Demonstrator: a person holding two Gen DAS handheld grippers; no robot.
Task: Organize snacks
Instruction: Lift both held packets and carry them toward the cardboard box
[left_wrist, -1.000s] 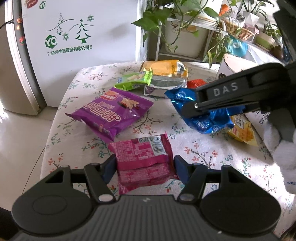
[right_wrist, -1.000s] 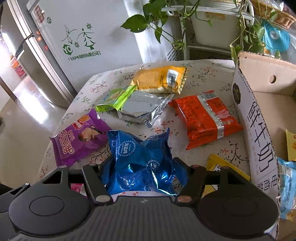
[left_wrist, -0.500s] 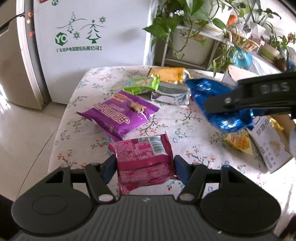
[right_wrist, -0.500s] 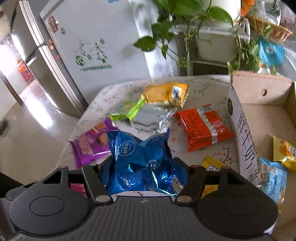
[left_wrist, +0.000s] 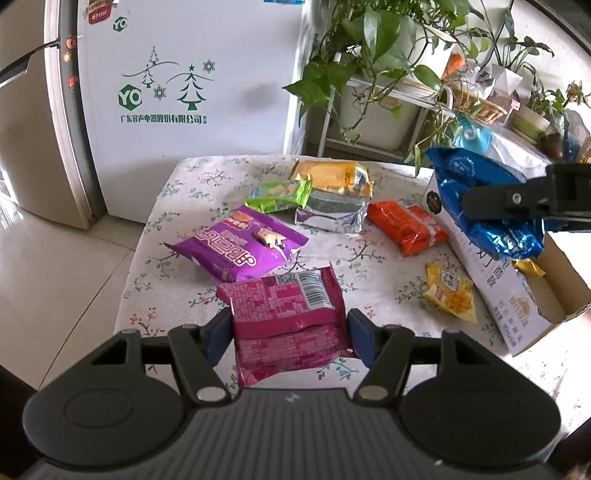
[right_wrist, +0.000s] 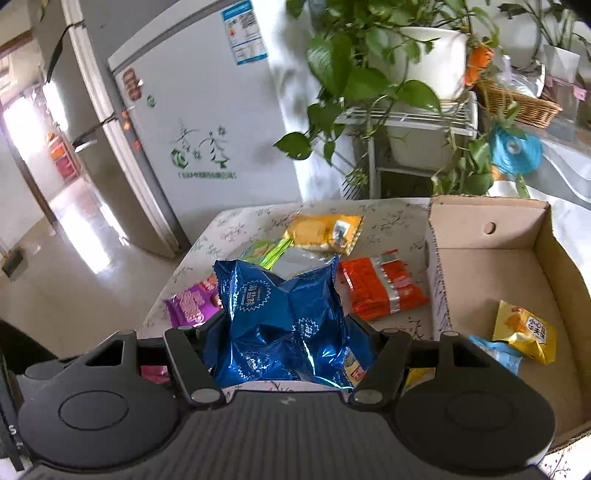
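- My left hand-held gripper (left_wrist: 291, 334) is clamped on one pink packet (left_wrist: 288, 321), low over the tabletop (left_wrist: 369, 258).
- My right hand-held gripper (right_wrist: 288, 345) grips one blue bag (right_wrist: 284, 321) beside the cardboard box (right_wrist: 491, 236).
- Three small packets lie inside the box.

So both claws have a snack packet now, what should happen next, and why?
Probably carry the blue packet in the right gripper sideways over the cardboard box and let go: it is lifted beside the box, where two small snacks already lie.
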